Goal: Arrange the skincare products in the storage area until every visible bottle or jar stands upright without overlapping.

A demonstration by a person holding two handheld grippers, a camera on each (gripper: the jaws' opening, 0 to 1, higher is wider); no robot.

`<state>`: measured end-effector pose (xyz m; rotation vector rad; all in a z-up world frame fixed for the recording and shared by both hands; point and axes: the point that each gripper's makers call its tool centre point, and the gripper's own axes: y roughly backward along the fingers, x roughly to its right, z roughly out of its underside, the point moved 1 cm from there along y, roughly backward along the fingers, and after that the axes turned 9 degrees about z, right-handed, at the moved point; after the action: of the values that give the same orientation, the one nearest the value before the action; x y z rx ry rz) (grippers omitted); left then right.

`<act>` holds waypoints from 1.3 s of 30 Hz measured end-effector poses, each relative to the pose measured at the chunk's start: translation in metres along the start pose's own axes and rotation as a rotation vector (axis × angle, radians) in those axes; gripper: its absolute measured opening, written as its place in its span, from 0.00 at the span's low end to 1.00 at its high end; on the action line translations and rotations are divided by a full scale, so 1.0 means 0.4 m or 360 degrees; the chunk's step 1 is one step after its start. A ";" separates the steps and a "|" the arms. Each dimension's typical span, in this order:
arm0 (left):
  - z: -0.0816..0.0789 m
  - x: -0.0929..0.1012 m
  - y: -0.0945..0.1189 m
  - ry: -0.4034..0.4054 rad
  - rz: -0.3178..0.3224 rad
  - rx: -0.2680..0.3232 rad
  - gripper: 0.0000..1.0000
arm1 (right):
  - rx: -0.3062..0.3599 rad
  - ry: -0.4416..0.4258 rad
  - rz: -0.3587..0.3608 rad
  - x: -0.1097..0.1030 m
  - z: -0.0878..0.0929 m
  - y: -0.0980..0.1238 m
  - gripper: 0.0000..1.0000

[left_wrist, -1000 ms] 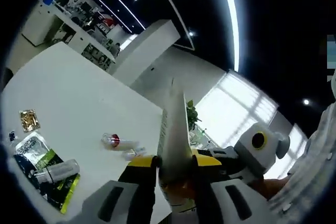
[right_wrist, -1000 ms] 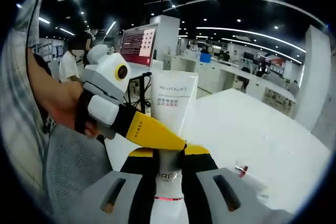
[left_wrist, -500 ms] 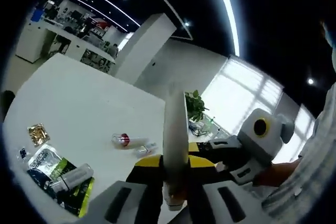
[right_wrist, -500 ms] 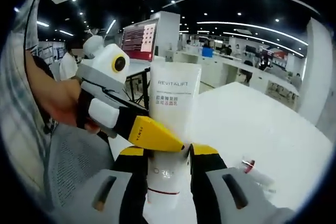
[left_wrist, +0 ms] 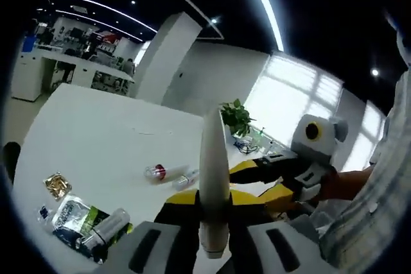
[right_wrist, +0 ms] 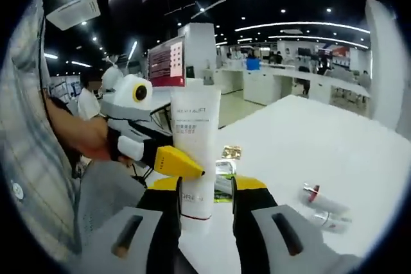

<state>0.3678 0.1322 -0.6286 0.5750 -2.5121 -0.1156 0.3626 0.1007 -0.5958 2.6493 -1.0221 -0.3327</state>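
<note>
A white REVITALIFT tube (right_wrist: 194, 142) stands on end in the air, seen edge-on as a thin white tube (left_wrist: 214, 178) in the left gripper view. My left gripper (left_wrist: 214, 202) is shut on it, and one of its yellow fingers (right_wrist: 178, 161) presses the tube's face in the right gripper view. My right gripper (right_wrist: 207, 192) is open, its jaws standing either side of the tube's lower end with a gap on the right. That right gripper (left_wrist: 268, 181) comes in from the right in the left gripper view. Two small bottles (left_wrist: 157, 172) (left_wrist: 186, 179) lie on the white table (left_wrist: 96, 133).
A gold packet (left_wrist: 56, 185) and a green-black sachet (left_wrist: 74, 217) with a clear tube (left_wrist: 108, 224) on it lie on the table's near left. The two small bottles (right_wrist: 321, 197) (right_wrist: 329, 221) lie at the right. A person's hand (right_wrist: 80, 139) holds the left gripper.
My right gripper, shut on the tube a second ago, has opened. The left gripper keeps hold of the tube. Both views have swung, bringing more of the table into view.
</note>
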 end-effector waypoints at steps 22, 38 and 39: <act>0.091 0.142 -0.077 -0.0324 -0.0007 -0.0391 0.15 | -0.0075 -0.0310 0.0243 -0.032 0.038 0.036 0.37; 0.115 0.094 -0.092 -0.0266 -0.0179 -0.0367 0.32 | -0.0010 -0.0244 0.0161 0.030 0.035 0.032 0.33; 0.127 0.083 -0.090 -0.0263 -0.0202 -0.0386 0.39 | 0.0003 -0.0248 0.0169 0.040 0.038 0.031 0.33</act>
<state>0.3290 0.0838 -0.6620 0.6456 -2.5664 -0.5271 0.3616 0.0783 -0.6074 2.5914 -1.2055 -0.5215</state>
